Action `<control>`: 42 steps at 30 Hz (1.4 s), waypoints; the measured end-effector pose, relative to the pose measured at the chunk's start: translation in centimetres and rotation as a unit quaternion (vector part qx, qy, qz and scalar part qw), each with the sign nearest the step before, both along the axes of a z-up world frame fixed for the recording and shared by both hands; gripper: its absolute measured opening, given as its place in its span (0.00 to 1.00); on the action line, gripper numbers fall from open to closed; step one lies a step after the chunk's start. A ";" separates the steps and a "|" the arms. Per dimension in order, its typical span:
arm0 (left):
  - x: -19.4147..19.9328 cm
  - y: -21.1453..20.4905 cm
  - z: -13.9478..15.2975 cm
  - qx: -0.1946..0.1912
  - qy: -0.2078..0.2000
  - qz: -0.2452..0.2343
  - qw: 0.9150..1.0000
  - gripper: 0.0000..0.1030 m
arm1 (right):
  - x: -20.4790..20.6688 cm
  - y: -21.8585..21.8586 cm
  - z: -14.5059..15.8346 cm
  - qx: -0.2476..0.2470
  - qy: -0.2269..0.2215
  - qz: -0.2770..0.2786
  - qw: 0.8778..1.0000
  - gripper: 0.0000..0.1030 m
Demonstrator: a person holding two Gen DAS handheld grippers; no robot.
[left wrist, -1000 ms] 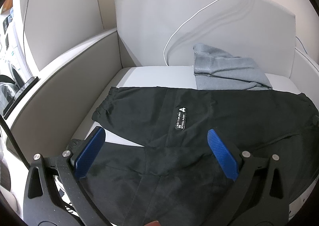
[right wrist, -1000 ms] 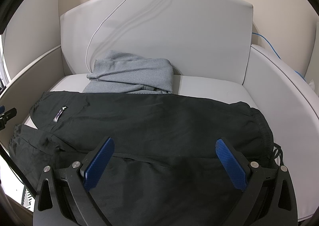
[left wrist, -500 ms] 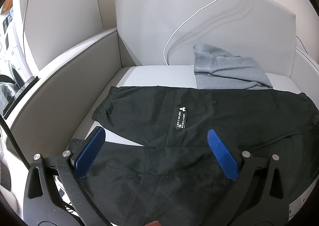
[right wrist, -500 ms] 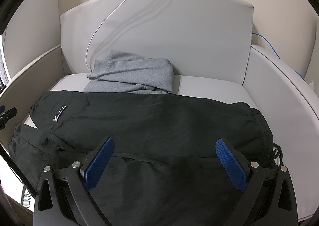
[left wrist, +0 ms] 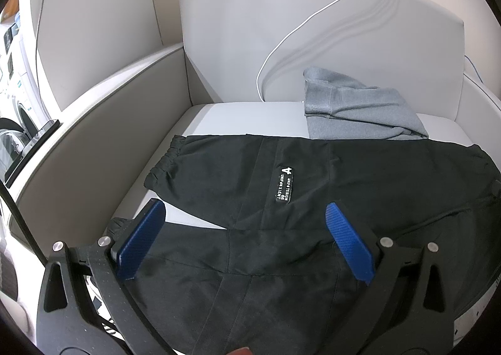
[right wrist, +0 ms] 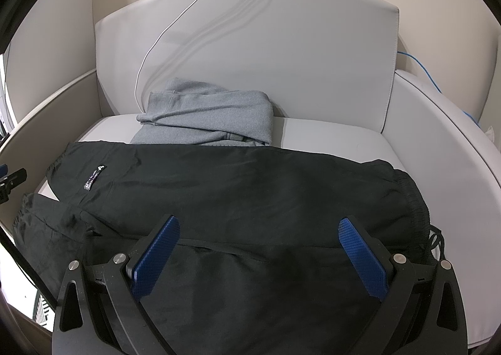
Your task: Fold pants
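Left wrist view: the left gripper point(left wrist: 241, 239) hovers low over the near part of the black pants point(left wrist: 344, 179), its 2 blue fingers point(left wrist: 141, 242) spread wide with nothing between them. Compared with 1 second ago and half a second ago, almost nothing has changed; the gripper sits in the same spot and the cloth has not shifted. That likely means the fold has not begun and the person is pausing to choose a grasp.

Beyond the fingers, the pants lie flat across the seat of a pale grey armchair point(left wrist: 238, 117). 1 leg runs left, ending in an elastic cuff point(left wrist: 162, 164) near the left armrest. A small black label with white lettering point(left wrist: 284, 183) sits on that leg, just past the fingertips. A second leg lies nearer, under the gripper, with a strip of bare seat showing between the 2.

Right wrist view: the right gripper point(right wrist: 256, 245) also hangs over the pants point(right wrist: 250, 185), fingers point(right wrist: 363, 258) wide apart and empty. The gathered waistband point(right wrist: 416, 207) with its drawstring lies just beyond the right finger, near the right armrest.

Behind the pants, a folded grey sweatshirt point(right wrist: 213, 113) rests against the chair back, its front edge touching or slipping under the pants. A white cable point(right wrist: 175, 19) trails down the backrest to the seat.
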State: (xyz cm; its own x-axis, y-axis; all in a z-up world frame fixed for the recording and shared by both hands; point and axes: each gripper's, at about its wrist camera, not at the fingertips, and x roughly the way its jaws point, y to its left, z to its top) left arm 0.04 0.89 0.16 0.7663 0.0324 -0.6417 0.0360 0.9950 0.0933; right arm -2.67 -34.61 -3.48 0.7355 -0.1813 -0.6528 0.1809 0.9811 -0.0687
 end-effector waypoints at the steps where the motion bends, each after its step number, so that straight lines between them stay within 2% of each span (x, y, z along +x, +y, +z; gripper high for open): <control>1: 0.0 0.0 0.0 0.000 0.000 0.000 1.000 0.99 | 0.0 0.0 0.0 0.000 0.000 0.000 1.000 1.00; 42: 0.0 -0.2 -0.4 0.005 0.002 0.000 1.000 0.99 | 0.0 0.2 -0.4 -0.003 0.002 0.001 1.000 1.00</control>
State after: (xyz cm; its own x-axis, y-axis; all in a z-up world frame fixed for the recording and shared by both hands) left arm 0.00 0.73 -0.23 0.7632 0.0387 -0.6450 0.0363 0.9941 0.1025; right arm -2.72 -34.38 -3.91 0.7330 -0.1836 -0.6550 0.1789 0.9810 -0.0748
